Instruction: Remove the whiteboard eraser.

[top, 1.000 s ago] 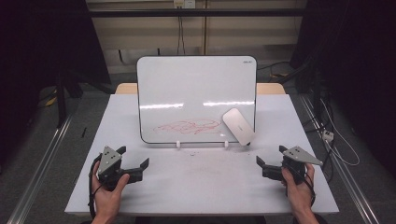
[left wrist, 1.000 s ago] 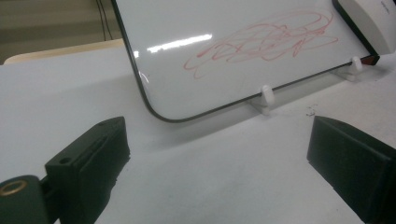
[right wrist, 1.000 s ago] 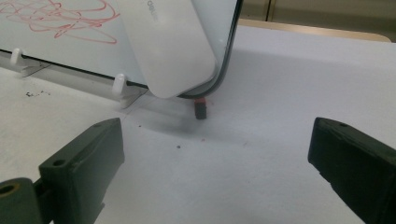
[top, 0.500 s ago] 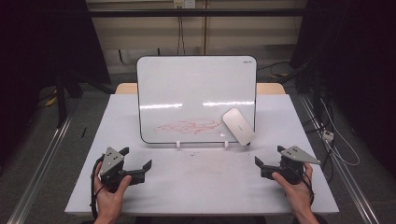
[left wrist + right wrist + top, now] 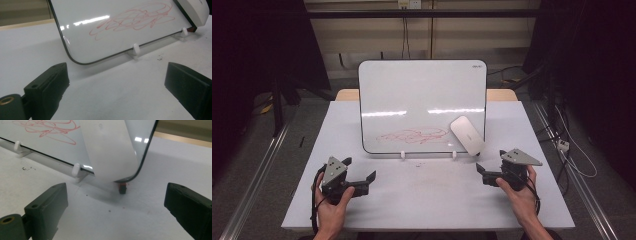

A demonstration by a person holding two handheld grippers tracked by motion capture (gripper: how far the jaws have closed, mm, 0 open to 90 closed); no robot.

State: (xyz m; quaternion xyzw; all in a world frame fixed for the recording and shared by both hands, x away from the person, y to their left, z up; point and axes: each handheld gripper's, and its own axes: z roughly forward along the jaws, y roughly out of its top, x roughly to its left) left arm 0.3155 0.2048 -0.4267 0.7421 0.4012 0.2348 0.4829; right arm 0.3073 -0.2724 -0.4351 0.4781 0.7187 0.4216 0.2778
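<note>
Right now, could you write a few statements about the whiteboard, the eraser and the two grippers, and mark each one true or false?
1. The whiteboard carries red scribbles. True.
2. The eraser lies flat in the middle of the table. False: it leans against the whiteboard's lower right corner.
3. The left gripper holds the eraser. False: its jaws are open and empty.
4. The right gripper is open, near the eraser. True.
5. The whiteboard stands propped on small white feet. True.

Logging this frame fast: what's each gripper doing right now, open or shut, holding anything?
Left gripper: open, holding nothing, above the table.
Right gripper: open, holding nothing, facing the eraser on the whiteboard.
</note>
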